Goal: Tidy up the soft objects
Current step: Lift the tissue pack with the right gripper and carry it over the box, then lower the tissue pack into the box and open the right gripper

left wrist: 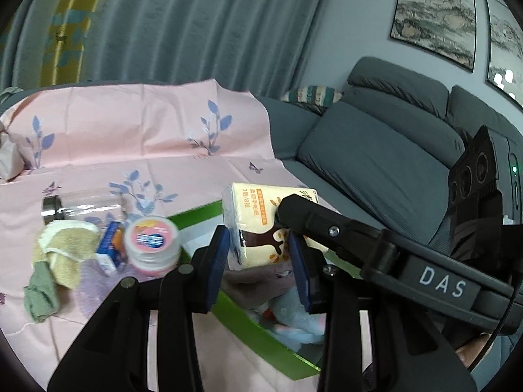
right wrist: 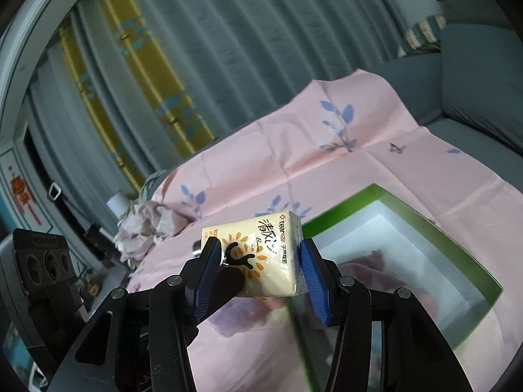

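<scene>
A cream tissue pack (left wrist: 261,225) with brown and orange print hangs above a green-rimmed white box (left wrist: 271,346). My left gripper (left wrist: 260,261) has its blue pads on both sides of the pack. My right gripper (right wrist: 258,274) also has its pads on the pack (right wrist: 261,254); one of its fingers crosses the left wrist view (left wrist: 313,219). The box (right wrist: 408,215) holds a purple cloth (right wrist: 369,261) and a pale blue soft item (left wrist: 294,320). A yellow towel (left wrist: 65,248) and a green cloth (left wrist: 41,294) lie at the left.
A pink floral sheet (left wrist: 130,137) covers the surface. On it lie a clear jar (left wrist: 81,205), a pink-lidded tub (left wrist: 152,245) and a small blue box (left wrist: 111,248). A crumpled pinkish cloth (right wrist: 147,228) lies far back. A grey sofa (left wrist: 376,150) stands on the right.
</scene>
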